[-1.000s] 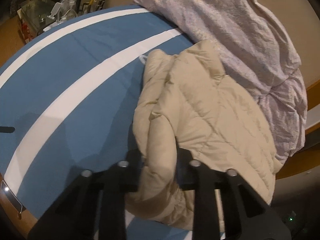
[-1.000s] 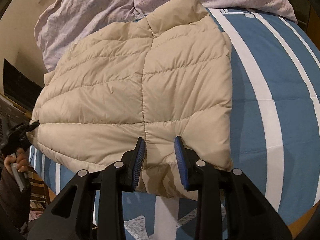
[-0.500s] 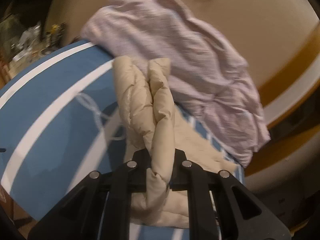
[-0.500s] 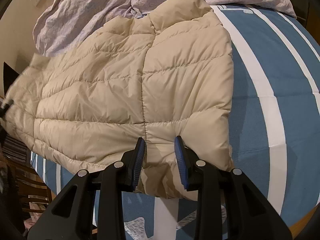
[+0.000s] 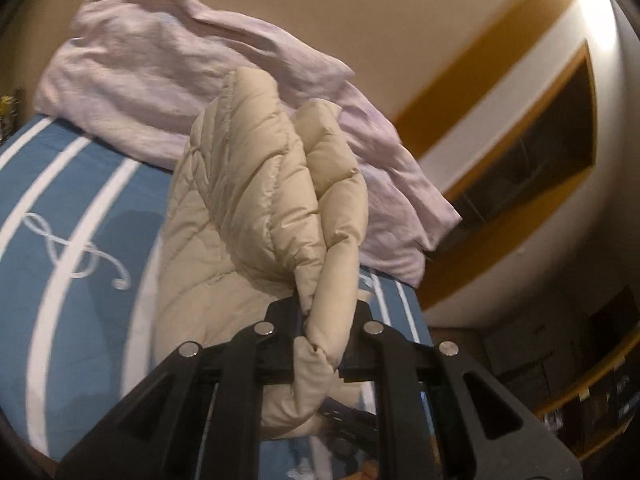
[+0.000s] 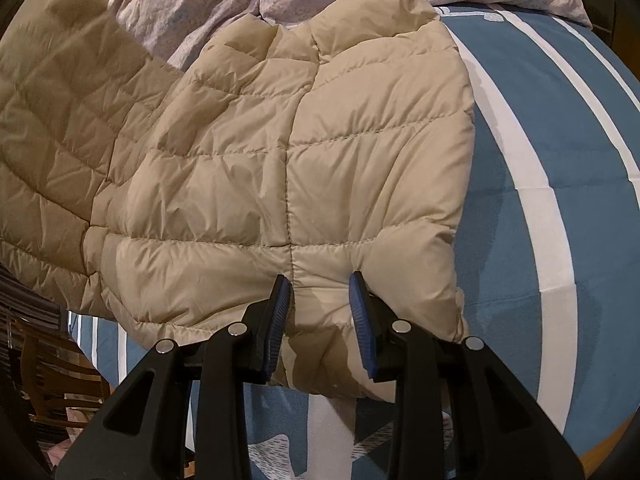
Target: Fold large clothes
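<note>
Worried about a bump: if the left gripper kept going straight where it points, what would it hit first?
Probably the crumpled lilac duvet behind the beige quilted jacket it grips; depth is unclear.

the beige quilted puffer jacket runs off the right wrist view's left edge, blurred there; its bunched hem hides the left gripper's pads; dark shelving beyond is unreadable.

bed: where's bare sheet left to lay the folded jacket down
Free: the blue striped sheet beside the beige jacket, out to the bed's edge. Crowded: the head of the bed, under the bunched lilac duvet, and the jacket's own spot.
</note>
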Demonstrator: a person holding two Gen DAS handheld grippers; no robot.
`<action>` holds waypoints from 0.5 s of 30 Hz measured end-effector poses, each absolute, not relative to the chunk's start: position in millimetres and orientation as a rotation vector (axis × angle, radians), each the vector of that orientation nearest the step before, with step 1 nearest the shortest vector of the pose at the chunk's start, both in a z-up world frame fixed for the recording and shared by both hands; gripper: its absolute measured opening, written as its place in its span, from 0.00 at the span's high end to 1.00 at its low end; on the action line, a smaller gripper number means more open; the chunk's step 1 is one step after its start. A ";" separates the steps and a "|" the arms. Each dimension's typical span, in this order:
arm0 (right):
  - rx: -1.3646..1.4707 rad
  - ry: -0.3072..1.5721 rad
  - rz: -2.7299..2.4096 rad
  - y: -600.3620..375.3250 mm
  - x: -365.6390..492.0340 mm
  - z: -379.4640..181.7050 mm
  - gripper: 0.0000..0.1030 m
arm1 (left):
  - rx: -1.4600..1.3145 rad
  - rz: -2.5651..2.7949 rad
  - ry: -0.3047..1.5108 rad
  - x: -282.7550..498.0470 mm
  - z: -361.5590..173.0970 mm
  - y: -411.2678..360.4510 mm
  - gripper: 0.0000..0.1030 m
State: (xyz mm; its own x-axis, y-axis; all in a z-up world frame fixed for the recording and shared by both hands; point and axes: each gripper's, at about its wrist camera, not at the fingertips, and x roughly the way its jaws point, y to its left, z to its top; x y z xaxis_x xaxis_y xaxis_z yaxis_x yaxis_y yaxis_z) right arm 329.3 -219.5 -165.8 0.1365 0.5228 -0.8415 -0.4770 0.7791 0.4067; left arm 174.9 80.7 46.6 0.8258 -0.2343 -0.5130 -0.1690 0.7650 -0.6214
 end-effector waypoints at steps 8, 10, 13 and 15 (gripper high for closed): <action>0.054 1.242 0.746 -225.6 335.8 -167.3 0.68 | -0.668 -0.137 0.697 205.1 34.6 20.4 0.88; 0.059 1.243 0.752 -227.7 337.6 -167.8 0.68 | -0.664 -0.152 0.718 210.0 30.0 9.2 0.88; 0.074 1.247 0.761 -231.5 340.9 -168.6 0.68 | -0.660 -0.174 0.752 219.3 20.7 -6.3 0.88; 0.084 1.250 0.767 -234.3 344.1 -169.8 0.68 | -0.655 -0.183 0.774 226.5 14.4 -15.4 0.88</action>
State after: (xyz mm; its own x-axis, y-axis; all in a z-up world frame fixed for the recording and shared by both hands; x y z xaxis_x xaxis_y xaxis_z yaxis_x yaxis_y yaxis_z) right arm 344.1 -234.3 -169.8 0.1048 0.5632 -0.8196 -0.4758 0.7521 0.4560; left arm 226.5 -15.4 14.4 0.7111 -0.3839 -0.5891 -0.0798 0.7883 -0.6100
